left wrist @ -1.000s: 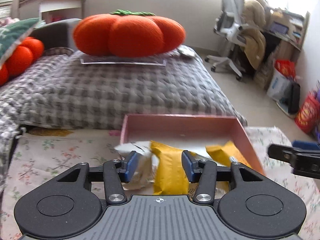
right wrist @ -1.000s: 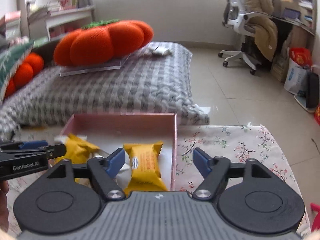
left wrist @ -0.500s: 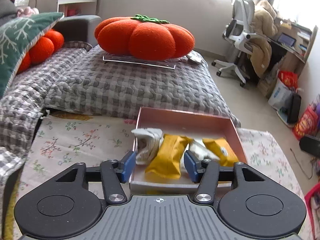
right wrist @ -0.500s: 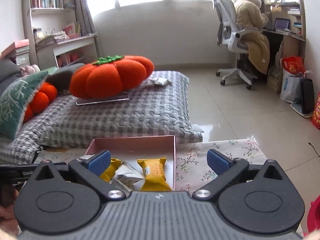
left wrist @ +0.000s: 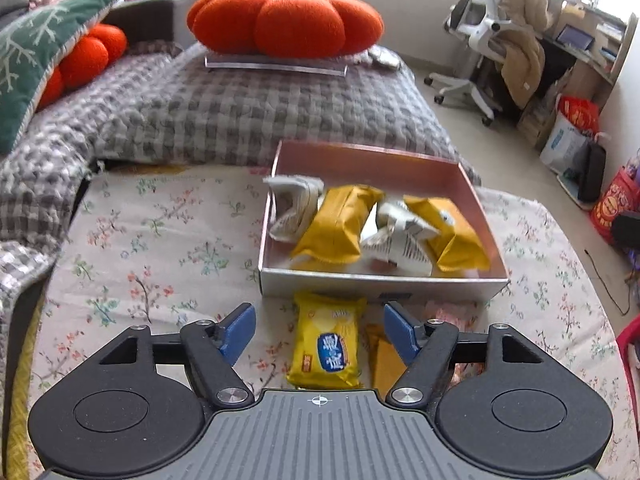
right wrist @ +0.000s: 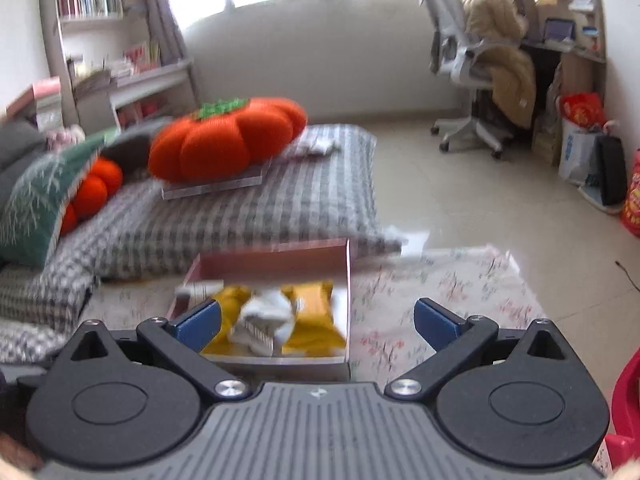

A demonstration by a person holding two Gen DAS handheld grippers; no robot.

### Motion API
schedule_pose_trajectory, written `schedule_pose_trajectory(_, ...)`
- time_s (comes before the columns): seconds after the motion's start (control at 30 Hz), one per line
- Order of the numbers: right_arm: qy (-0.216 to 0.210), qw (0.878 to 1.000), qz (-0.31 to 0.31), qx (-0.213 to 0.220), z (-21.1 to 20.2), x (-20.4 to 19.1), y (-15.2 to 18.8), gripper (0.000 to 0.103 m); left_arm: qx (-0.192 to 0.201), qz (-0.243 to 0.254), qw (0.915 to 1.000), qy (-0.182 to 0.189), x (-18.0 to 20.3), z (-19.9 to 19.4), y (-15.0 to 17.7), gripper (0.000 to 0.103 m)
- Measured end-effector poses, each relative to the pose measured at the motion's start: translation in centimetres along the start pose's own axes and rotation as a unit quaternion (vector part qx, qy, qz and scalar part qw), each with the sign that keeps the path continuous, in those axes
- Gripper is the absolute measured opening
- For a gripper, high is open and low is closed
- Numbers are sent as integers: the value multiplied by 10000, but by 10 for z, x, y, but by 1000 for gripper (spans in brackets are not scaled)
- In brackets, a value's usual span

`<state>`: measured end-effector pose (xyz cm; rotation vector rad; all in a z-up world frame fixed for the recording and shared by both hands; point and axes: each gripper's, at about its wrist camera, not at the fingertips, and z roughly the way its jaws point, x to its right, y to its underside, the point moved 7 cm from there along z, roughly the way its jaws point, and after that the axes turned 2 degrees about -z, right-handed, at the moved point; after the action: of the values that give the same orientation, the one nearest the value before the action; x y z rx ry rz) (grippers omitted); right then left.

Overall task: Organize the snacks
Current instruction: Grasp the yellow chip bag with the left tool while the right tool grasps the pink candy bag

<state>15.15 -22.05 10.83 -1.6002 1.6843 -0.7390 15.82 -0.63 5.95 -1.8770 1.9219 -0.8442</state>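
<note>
A pink box [left wrist: 476, 200] on the floral tablecloth holds two yellow snack packs [left wrist: 340, 228] and two white ones [left wrist: 296, 208]. A yellow snack pack with a blue label [left wrist: 326, 348] lies on the cloth in front of the box, with an orange pack [left wrist: 386, 360] beside it. My left gripper [left wrist: 320, 330] is open and empty, its fingers on either side of the yellow pack, above it. My right gripper [right wrist: 316, 318] is wide open and empty, back from the box [right wrist: 280, 262]; that view is blurred.
A grey checked mattress [left wrist: 240, 108] with an orange pumpkin cushion [left wrist: 284, 20] lies behind the table. A green pillow [left wrist: 28, 52] is at the left. An office chair [left wrist: 480, 28] and bags [left wrist: 572, 132] stand at the right. A red object [right wrist: 624, 400] is at the right wrist view's edge.
Both grippers have pulled back and up from the box. The left gripper has opened wider, and the yellow pack in front of the box has come into view.
</note>
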Motion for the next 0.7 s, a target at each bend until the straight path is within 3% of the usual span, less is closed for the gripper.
schedule_pose_trajectory(0.07,118,9998,3,-174,7,0,5,102,-114,-139,9998,98,0,2,2,72)
schedule_pose_trajectory(0.17,279,9995,93,-109,5,5,10,102,-142,-219,9994,226,3,-2,4,76)
schedule_pose_trajectory(0.3,122,9973,460,-552,9,11,18,102,-124,-151,9995,243,5,-6,8,80)
schedule_pose_trajectory(0.4,123,9948,617,-802,13,14,25,102,-329,-336,9981,399,3,3,10,80)
schedule_pose_trajectory(0.5,-239,9915,762,-1030,16,7,32,102,-459,-578,9965,388,-2,9,12,80)
schedule_pose_trajectory(0.7,-737,9807,971,-1528,28,-18,44,101,-588,-489,9966,300,-1,19,15,81)
